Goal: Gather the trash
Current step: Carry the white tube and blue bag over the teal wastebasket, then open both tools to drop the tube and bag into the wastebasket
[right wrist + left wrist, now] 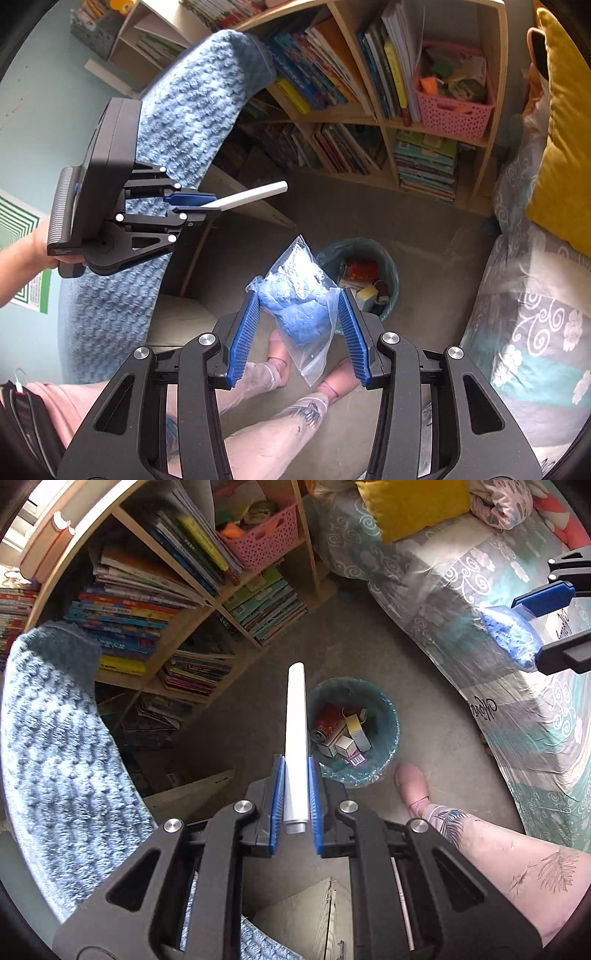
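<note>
Looking down over the floor, we've got both claws loaded above the trash bin (354,731). Our left claw (296,775) is nearly closed, its blue pads (277,797) pressed against either side of a white tube (296,738), which sticks straight out ahead and ends just beside the bin's rim. From the right wrist view we see that same left claw (207,205) off to the side, the white tube (251,195) jutting from it in front of the blue towel (184,110) draped there. Our right claw (301,295) stands partly open, jaws angled in a V, and wedged between them is a clear plastic bag (299,306) stuffed with something blue; the bag's loose end hangs down below the pads. The bag sits just on the near side of the bin (391,280), which is lined with a teal bag and already holds small boxes (351,738) and a red can (360,271). Behind the bin runs a wooden bookshelf (369,118) packed with books, with a pink basket (450,107) on one shelf. To the right lies the bed (498,609) with a yellow pillow (413,506). Our legs (295,417) show below the claws.
</note>
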Demonstrator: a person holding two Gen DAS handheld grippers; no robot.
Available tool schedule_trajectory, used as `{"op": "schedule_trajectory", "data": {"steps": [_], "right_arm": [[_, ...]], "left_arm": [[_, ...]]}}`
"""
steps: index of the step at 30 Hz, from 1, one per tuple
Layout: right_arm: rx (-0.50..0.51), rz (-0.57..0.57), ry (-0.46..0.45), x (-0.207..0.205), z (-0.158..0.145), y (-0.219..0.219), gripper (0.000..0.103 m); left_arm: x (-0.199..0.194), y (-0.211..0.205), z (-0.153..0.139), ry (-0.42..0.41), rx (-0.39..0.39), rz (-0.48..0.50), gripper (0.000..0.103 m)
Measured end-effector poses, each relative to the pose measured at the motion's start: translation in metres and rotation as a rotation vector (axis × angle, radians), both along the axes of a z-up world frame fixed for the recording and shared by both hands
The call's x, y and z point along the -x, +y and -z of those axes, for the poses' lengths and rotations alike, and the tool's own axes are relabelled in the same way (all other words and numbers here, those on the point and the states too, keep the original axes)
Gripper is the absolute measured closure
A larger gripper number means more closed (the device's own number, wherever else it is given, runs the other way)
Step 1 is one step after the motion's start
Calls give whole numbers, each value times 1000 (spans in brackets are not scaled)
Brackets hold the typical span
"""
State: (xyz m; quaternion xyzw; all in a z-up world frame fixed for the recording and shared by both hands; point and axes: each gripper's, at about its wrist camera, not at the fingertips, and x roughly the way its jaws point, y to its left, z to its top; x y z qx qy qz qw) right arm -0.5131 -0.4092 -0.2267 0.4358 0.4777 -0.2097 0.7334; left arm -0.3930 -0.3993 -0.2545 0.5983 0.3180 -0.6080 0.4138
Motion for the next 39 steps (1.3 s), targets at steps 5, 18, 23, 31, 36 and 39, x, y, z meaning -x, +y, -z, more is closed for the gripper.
{"op": "schedule_trajectory", "data": {"steps": [5,18,23,31,36,39], "right_arm": [[-37,0,0,-2,39,-2,57],[-182,81,-20,-2,198,2,57],[-208,110,-19,-3,249,-1,57],[-225,135,-30,-2,299,-14,57],[-223,139,-3,-2,313,-21,30],[-235,156,-5,2,314,-23,29]], "left_arm": [[-3,-4,35,14,-37,-34,92],[-2,-12,185,19,-168,-71,92],[0,-13,234,31,-213,-79,92],[11,-13,282,46,-230,-51,92],[18,-14,294,16,-206,-35,59],[18,-14,294,9,-188,-36,47]]}}
